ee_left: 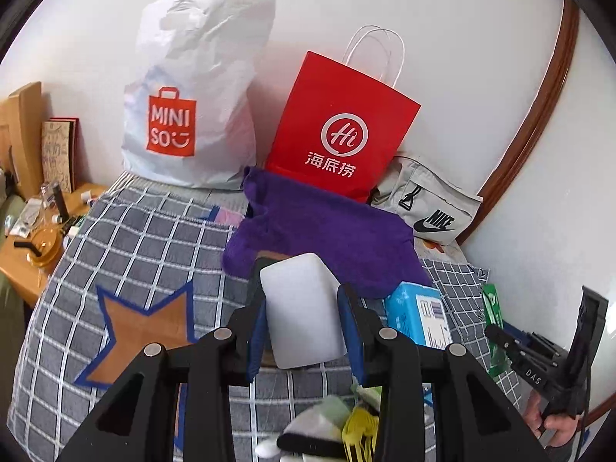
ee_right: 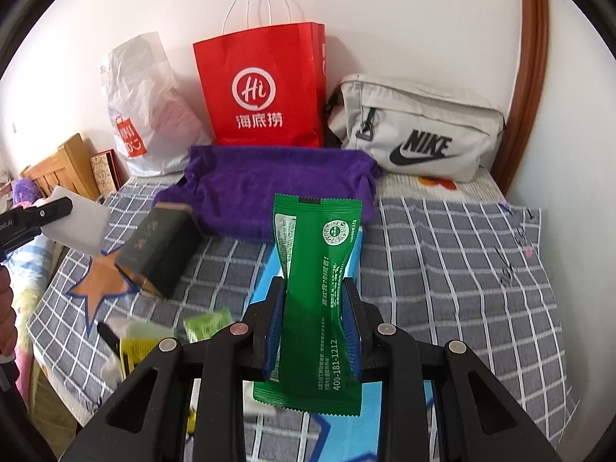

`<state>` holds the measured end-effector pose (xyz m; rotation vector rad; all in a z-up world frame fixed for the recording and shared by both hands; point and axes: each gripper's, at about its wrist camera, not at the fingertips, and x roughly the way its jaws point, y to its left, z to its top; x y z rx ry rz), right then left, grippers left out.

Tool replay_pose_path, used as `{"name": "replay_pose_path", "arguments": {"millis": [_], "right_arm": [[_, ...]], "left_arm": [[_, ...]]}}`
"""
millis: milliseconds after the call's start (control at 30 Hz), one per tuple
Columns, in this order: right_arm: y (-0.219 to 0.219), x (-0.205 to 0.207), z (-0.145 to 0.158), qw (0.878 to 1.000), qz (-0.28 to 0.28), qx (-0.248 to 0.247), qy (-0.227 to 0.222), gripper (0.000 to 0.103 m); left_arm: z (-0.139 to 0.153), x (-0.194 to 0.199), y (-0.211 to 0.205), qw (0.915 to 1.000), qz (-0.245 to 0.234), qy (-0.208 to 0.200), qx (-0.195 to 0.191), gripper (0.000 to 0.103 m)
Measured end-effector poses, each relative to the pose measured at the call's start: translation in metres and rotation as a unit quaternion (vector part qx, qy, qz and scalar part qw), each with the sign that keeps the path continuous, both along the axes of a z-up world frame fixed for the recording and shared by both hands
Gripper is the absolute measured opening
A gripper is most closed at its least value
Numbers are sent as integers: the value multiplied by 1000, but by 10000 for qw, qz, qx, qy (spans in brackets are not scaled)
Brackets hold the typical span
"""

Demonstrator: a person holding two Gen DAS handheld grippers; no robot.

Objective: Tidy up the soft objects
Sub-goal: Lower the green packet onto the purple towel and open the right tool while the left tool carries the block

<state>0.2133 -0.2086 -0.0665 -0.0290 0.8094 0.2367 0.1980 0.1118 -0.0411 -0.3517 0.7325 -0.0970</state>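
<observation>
My left gripper (ee_left: 302, 290) is shut on a white foam block (ee_left: 302, 308), held above the grey checked blanket (ee_left: 154, 238). The same block (ee_right: 79, 223) shows at the left edge of the right wrist view. My right gripper (ee_right: 312, 288) is shut on a green soft packet (ee_right: 319, 269), pinched at its middle and lifted over a light blue pack (ee_right: 269, 281). A purple towel (ee_left: 327, 231) (ee_right: 269, 188) lies folded at the back of the bed. In the left wrist view the right gripper (ee_left: 546, 350) appears at the right edge with the green packet (ee_left: 494, 315).
A red paper bag (ee_right: 265, 88), a white plastic bag (ee_left: 192, 88) and a grey sling bag (ee_right: 423, 131) stand along the wall. A dark box (ee_right: 158, 250) lies on the blanket by an orange star patch (ee_left: 146, 331). Small yellow and green items (ee_right: 154, 338) lie near the front edge. A cluttered wooden table (ee_left: 23, 258) is left.
</observation>
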Motion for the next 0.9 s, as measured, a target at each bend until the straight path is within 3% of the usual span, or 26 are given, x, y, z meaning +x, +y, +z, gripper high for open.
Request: {"name": "replay_pose_path", "arguments": {"millis": [400, 900], "right_arm": [[6, 62, 6, 10000, -46, 67, -26, 28], [8, 145, -18, 9996, -190, 160, 112, 29]], "left_arm": [[-7, 65, -9, 9996, -119, 164, 175, 33], [-26, 156, -10, 9990, -135, 418, 3, 33]]}}
